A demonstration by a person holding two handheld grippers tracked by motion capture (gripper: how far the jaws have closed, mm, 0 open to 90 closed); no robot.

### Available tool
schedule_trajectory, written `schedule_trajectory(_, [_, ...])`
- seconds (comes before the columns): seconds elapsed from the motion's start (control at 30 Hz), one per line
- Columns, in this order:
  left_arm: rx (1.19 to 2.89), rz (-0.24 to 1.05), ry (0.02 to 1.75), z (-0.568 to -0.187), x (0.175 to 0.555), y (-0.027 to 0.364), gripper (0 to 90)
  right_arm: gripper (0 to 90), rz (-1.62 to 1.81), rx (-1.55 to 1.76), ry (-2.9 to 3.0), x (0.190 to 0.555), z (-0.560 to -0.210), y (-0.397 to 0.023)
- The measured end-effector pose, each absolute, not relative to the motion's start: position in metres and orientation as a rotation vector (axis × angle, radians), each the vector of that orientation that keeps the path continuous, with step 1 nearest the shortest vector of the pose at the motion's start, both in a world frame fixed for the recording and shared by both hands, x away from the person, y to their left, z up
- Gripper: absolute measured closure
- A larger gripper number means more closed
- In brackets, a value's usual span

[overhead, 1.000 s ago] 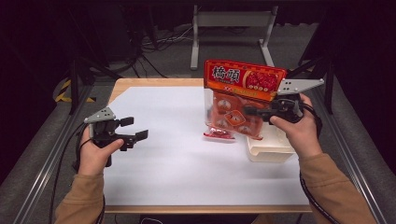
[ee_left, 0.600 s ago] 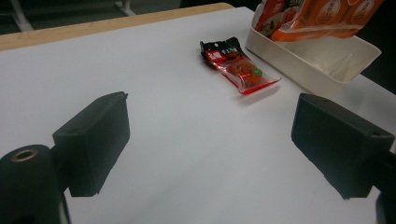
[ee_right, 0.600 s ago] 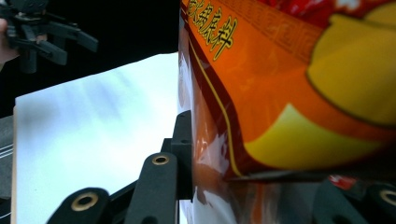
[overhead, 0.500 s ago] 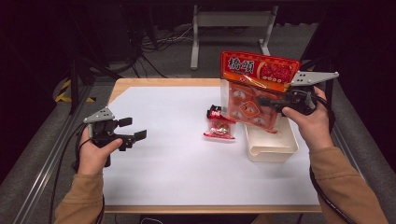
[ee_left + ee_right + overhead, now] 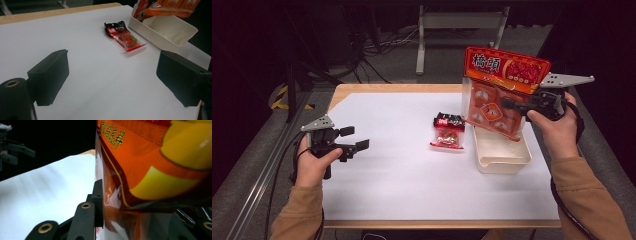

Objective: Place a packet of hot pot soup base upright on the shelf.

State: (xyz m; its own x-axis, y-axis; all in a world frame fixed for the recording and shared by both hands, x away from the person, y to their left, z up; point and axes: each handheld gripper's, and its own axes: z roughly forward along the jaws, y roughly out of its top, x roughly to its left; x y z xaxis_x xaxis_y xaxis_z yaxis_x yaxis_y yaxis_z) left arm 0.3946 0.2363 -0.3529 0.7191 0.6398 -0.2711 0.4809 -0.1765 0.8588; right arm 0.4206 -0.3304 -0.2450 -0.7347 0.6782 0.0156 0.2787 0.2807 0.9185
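Observation:
A large orange and clear snack bag (image 5: 502, 92) hangs upright above the cream tray (image 5: 504, 155), with my right gripper (image 5: 512, 106) shut on its clear lower part. Seen from the right gripper view, the bag (image 5: 155, 170) is pressed against the left pad (image 5: 98, 197). A small red and black snack packet (image 5: 448, 131) lies flat on the white table cover, just left of the tray. My left gripper (image 5: 351, 139) hovers open over the table's left side with nothing between its jaws. In the left gripper view the packet (image 5: 123, 36) lies well ahead of the open gripper (image 5: 112, 80).
The white cover (image 5: 412, 175) spreads over a wooden table with its edge (image 5: 402, 88) showing at the back. A metal stand (image 5: 457, 22) and cables sit on the dark floor behind. Grey rails run along both sides of the table.
My right gripper has carried the large bag to the right, from above the small packet to over the cream tray. The left gripper has stayed put.

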Motion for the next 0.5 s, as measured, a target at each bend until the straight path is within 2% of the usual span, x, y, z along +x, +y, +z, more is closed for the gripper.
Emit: schedule_trajectory(0.5, [1.828,0.179,0.889,-0.355,0.395,0.237,12.2,70.5,1.407,0.935,2.097,0.419,-0.264,-0.346])
